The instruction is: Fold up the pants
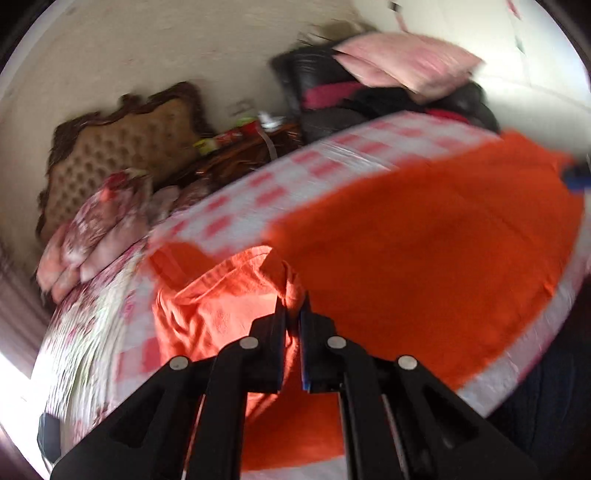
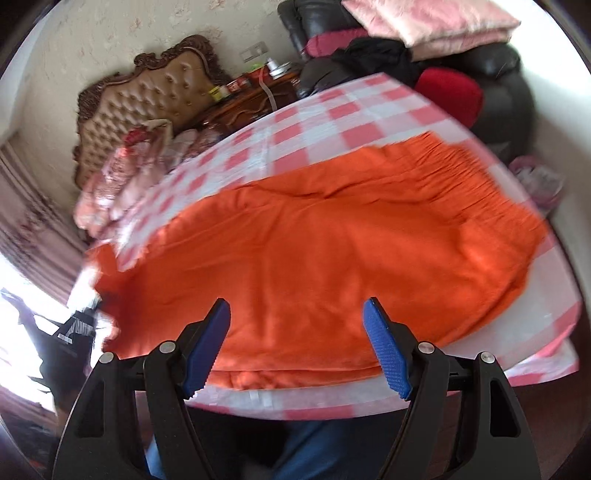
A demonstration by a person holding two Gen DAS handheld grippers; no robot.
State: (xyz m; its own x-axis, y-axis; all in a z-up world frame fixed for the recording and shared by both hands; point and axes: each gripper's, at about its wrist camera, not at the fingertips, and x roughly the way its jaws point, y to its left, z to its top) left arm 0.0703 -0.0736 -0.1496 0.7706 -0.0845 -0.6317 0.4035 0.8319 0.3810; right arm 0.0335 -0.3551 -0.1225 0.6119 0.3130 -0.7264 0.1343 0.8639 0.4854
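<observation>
Fingers [image 1: 279,314] of the left gripper [image 1: 293,306] pinch one orange pants [image 2: 332,258] hem; right gripper [image 2: 297,306] gapes; two pink cushions [image 2: 428,18] behind.

In the left wrist view motion blur smears the checked cloth [image 1: 314,173] and the clutter on the wooden nightstand [image 1: 240,147], so none of those small items can be told apart. The orange pants [image 1: 424,240] run out of frame at the right edge, and the fold pinched in the left gripper [image 1: 293,306] hides whatever lies beneath it. In the right wrist view, the far-left pant end [image 2: 99,266] is blurred, and what is perhaps a slipper [image 2: 539,181] is too soft to identify.
</observation>
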